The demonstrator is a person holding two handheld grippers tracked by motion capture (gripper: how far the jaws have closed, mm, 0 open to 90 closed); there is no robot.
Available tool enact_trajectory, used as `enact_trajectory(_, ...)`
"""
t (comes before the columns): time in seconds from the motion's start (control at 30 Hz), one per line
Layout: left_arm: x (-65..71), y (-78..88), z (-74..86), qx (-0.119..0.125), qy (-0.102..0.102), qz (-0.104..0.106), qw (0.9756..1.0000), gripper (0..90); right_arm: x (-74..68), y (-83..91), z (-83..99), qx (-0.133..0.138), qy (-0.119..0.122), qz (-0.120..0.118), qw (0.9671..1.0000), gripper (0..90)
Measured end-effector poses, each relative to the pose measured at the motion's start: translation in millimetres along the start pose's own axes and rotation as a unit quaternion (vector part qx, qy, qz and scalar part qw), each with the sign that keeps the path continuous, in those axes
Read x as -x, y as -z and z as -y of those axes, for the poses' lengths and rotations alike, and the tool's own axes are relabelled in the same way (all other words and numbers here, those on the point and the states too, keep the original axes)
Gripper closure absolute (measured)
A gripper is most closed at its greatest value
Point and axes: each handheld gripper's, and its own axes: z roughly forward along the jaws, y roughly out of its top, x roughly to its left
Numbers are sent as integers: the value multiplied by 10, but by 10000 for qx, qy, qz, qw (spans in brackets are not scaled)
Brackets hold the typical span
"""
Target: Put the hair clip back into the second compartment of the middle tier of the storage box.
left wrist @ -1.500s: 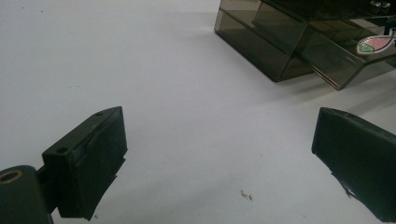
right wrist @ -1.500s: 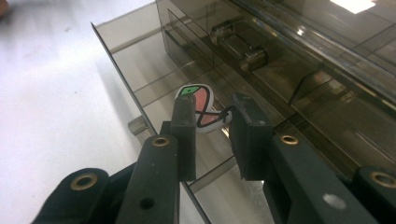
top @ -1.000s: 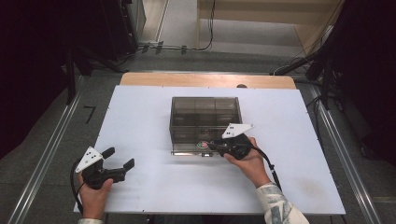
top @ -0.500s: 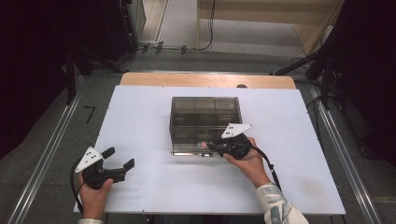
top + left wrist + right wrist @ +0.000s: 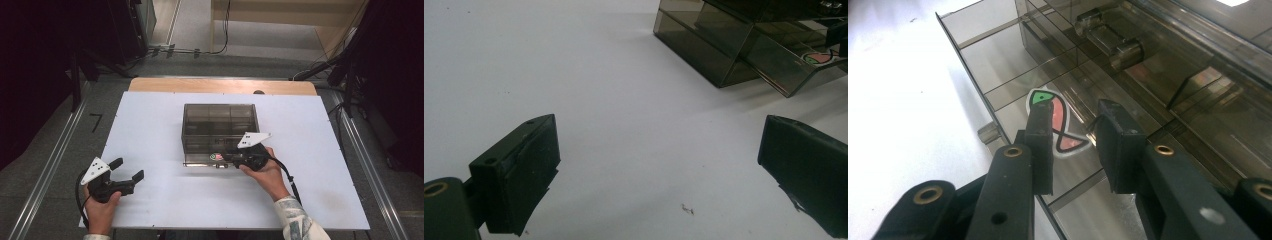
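A smoky see-through box [image 5: 220, 125] with inner compartments stands mid-table. Its low front part juts toward me and bears a red and green fish sticker [image 5: 1055, 125]. My right gripper [image 5: 1075, 145] lies at that front, jaws pointing at the sticker [image 5: 216, 156]. Its jaws have just been opening; a narrow gap shows between the pads and nothing is pinched in it. A clear knob [image 5: 1108, 42] sits farther in on the box. My left gripper [image 5: 127, 170] rests at the front left of the table, jaws wide apart over bare white surface [image 5: 659, 170], the box [image 5: 724, 45] far off.
The white table top [image 5: 150, 130] has a wooden strip [image 5: 220, 86] along its far edge. Metal rails [image 5: 45, 170] run along both sides on the floor. Cables [image 5: 225, 30] lie beyond the table.
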Motion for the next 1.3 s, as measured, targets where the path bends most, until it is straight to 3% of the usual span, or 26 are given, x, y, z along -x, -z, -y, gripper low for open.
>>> enact_trajectory(0.5, 0, 2, 0, -5, -8, 1, 10000, 38, -13, 159, 3, 377, 64, -59, 9992, 667)
enact_trajectory(1.17, 2, -1, -1, -20, -16, -11, 10000, 38, 18, 551, 356, 747, 82, 51, 9972, 504)
enact_trajectory(1.3, 1, 0, -1, -20, -15, -12, 10000, 38, 44, 611, 414, 782, 33, 142, 9968, 434)
